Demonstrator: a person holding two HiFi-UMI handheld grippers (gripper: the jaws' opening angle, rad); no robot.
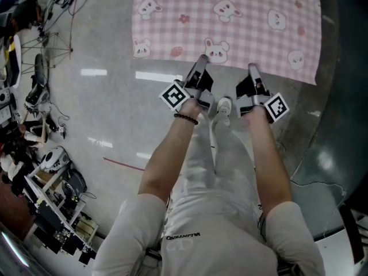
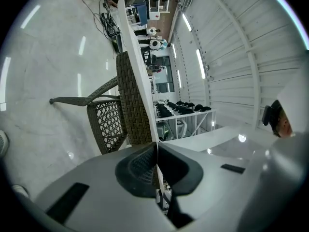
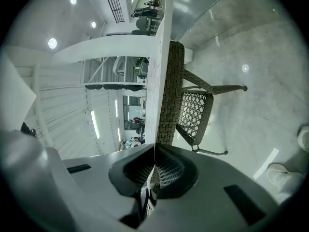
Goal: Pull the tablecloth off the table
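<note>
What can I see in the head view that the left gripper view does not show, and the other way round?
Only the head view: the pink bunny pattern of the tablecloth, the right tool and the person's forearms. Only the left gripper view: a wicker chair and white racks far behind it. Both: the left tool, its jaws shut on the tablecloth's hem, and the shiny floor.

The left tongs (image 2: 157, 146) were pinched shut on the edge of the cloth (image 2: 135, 47), which ran away from them edge-on as a thin pale band. A wicker chair (image 2: 130, 100) stood just beside that band on the glossy floor (image 2: 43, 71).
</note>
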